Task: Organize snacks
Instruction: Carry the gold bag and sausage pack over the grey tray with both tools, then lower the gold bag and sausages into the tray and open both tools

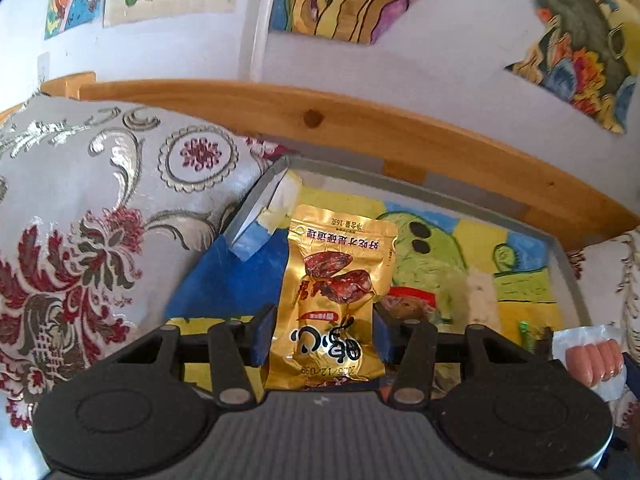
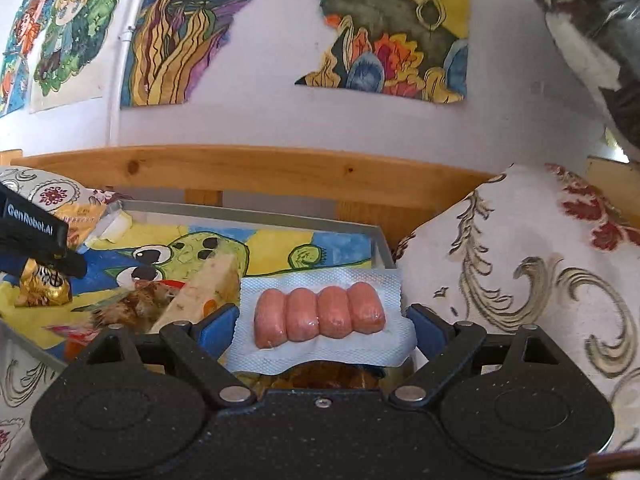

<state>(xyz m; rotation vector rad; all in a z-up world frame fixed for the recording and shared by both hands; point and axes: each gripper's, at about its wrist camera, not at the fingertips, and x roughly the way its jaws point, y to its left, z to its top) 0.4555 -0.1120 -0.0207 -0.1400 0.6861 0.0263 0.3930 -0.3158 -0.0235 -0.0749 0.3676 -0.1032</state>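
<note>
A gold snack packet (image 1: 332, 300) with red printing stands upright between the blue pads (image 1: 262, 336) of my left gripper (image 1: 320, 340), which is shut on its lower half. It hangs over a grey tray (image 1: 560, 248) lined with a painted cartoon picture. In the right wrist view, my right gripper (image 2: 320, 328) is shut on a clear pack of pink sausages (image 2: 320, 314), pinched at both side edges above the tray's (image 2: 256, 216) right end. My left gripper (image 2: 60, 256) shows at far left with the gold packet (image 2: 40, 284).
A beige packet (image 2: 204, 292), a brown snack (image 2: 132, 304) and a red-edged wrapper lie in the tray. Patterned cushions press against both ends, left (image 1: 100, 220) and right (image 2: 520, 280). A wooden rail (image 1: 360, 120) and a wall with paintings stand behind.
</note>
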